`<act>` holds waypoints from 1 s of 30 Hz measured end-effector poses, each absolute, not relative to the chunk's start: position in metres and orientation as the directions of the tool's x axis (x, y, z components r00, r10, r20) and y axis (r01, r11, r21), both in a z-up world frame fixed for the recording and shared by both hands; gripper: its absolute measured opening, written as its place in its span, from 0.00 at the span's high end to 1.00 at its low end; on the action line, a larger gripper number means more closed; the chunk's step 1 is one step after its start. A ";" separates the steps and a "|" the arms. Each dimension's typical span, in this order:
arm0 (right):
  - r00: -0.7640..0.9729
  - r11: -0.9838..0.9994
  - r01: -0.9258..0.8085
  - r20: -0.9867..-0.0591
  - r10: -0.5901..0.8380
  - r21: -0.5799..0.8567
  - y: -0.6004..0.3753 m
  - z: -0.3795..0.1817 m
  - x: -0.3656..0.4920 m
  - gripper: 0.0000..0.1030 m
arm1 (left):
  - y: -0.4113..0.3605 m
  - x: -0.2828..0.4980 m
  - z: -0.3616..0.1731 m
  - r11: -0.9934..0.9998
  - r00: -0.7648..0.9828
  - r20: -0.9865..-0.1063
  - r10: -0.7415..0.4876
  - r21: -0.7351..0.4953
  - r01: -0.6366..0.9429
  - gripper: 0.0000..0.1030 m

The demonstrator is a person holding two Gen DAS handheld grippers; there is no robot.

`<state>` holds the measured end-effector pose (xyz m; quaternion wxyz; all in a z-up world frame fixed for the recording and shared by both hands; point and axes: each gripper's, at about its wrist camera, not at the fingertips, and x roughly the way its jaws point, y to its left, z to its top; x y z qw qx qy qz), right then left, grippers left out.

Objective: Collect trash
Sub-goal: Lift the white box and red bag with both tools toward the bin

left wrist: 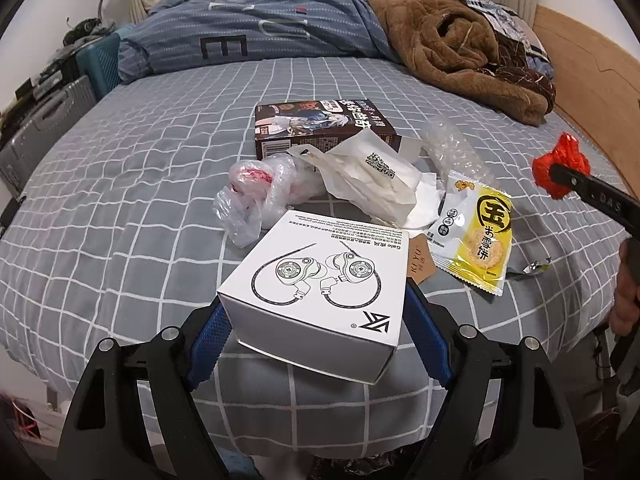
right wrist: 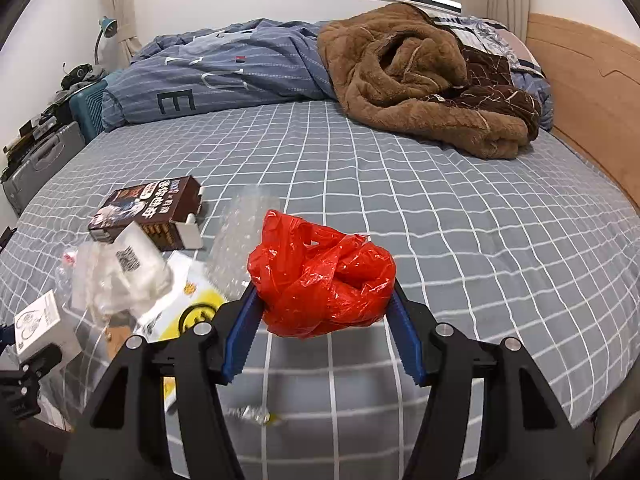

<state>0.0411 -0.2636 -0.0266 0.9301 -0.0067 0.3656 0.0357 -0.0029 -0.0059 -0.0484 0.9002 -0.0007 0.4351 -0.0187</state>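
My left gripper (left wrist: 316,312) is shut on a white earphone box (left wrist: 320,280) and holds it above the bed. In the right wrist view my right gripper (right wrist: 322,300) is shut on a crumpled red plastic bag (right wrist: 320,276), lifted off the bedsheet. The same red plastic bag (left wrist: 560,164) and a black finger show at the right edge of the left wrist view. Loose trash lies on the bed beyond the box: a brown snack box (left wrist: 320,124), a clear plastic bag (left wrist: 256,196), a white wrapper (left wrist: 372,176), bubble wrap (left wrist: 456,148) and a yellow cracker packet (left wrist: 480,236).
The bed has a grey checked sheet (right wrist: 460,220). A blue duvet (right wrist: 224,68) and a brown fleece blanket (right wrist: 420,80) are piled at the far side. A wooden headboard (right wrist: 592,92) runs along the right. Suitcases (right wrist: 44,160) stand beside the bed on the left.
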 end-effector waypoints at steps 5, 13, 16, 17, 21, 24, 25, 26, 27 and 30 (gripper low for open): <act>0.728 0.997 -0.069 -0.683 0.063 0.019 -0.264 -0.025 0.020 0.44 | -0.007 -0.013 -0.044 0.999 0.627 -0.778 -0.037 -0.029 0.023 0.24; 0.725 0.997 -0.079 -0.685 0.069 0.016 -0.261 -0.023 -0.011 0.44 | -0.011 -0.029 -0.041 0.999 0.635 -0.772 -0.031 -0.030 0.012 0.24; 0.728 0.997 -0.081 -0.682 0.067 0.011 -0.258 -0.021 -0.023 0.44 | -0.012 -0.035 -0.037 0.999 0.641 -0.767 -0.030 -0.033 0.008 0.24; 0.729 0.997 -0.082 -0.682 0.067 0.010 -0.257 -0.021 -0.026 0.44 | -0.012 -0.038 -0.036 0.999 0.644 -0.764 -0.030 -0.033 0.007 0.24; 0.729 0.996 -0.090 -0.680 0.075 0.013 -0.254 -0.018 -0.039 0.44 | -0.014 -0.048 -0.033 0.999 0.653 -0.757 -0.033 -0.033 0.012 0.24; 0.731 0.995 -0.095 -0.678 0.079 0.013 -0.251 -0.017 -0.050 0.44 | -0.014 -0.054 -0.030 0.999 0.656 -0.754 -0.041 -0.042 0.014 0.24; 0.732 0.995 -0.097 -0.677 0.080 0.013 -0.250 -0.016 -0.054 0.44 | -0.014 -0.057 -0.029 0.999 0.658 -0.752 -0.042 -0.043 0.015 0.24; 0.732 0.995 -0.098 -0.677 0.082 0.015 -0.250 -0.016 -0.057 0.44 | -0.015 -0.060 -0.028 0.999 0.660 -0.750 -0.044 -0.045 0.015 0.24; 0.731 0.995 -0.099 -0.677 0.085 0.017 -0.249 -0.016 -0.060 0.44 | -0.015 -0.062 -0.027 0.999 0.660 -0.750 -0.047 -0.048 0.016 0.24; 0.729 0.994 -0.106 -0.679 0.090 0.018 -0.245 -0.016 -0.069 0.44 | -0.016 -0.070 -0.025 0.999 0.662 -0.748 -0.050 -0.051 0.018 0.24</act>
